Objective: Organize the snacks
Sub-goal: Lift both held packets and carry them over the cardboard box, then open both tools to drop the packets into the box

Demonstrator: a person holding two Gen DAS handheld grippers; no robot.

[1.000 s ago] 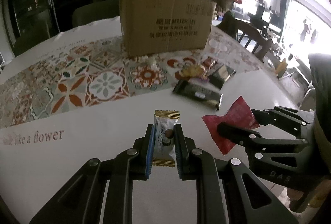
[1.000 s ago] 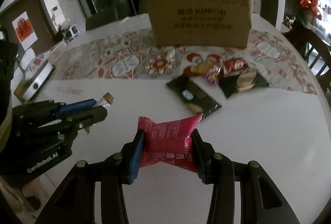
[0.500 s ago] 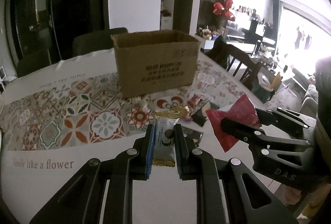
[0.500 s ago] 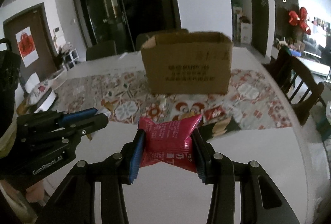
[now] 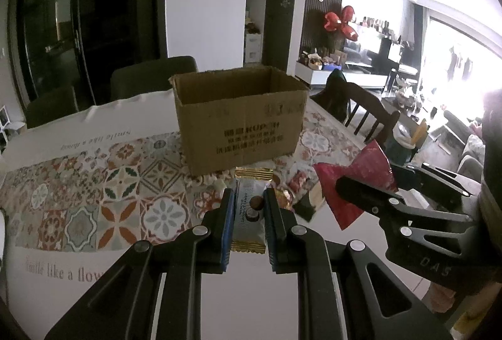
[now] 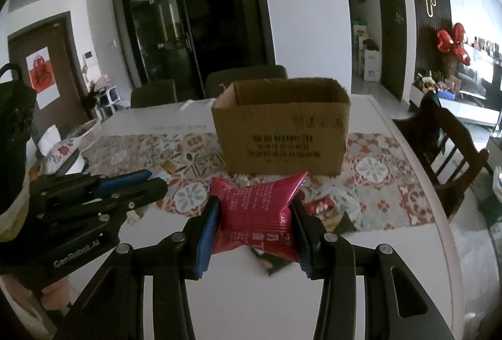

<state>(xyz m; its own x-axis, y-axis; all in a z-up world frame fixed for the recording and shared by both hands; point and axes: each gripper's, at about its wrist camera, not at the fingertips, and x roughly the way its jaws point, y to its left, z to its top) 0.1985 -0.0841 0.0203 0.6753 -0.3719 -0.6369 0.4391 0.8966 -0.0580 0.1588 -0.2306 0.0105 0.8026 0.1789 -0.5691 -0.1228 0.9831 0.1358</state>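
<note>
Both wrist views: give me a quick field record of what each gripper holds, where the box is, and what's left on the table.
left gripper: shut on white snack bar with gold ends
right gripper: shut on red snack packet
cardboard box: open top, upright on patterned table runner, ahead of both grippers
inside of box: not visible
left on table: a few snacks in front of the box, partly hidden behind the held snacks
</note>
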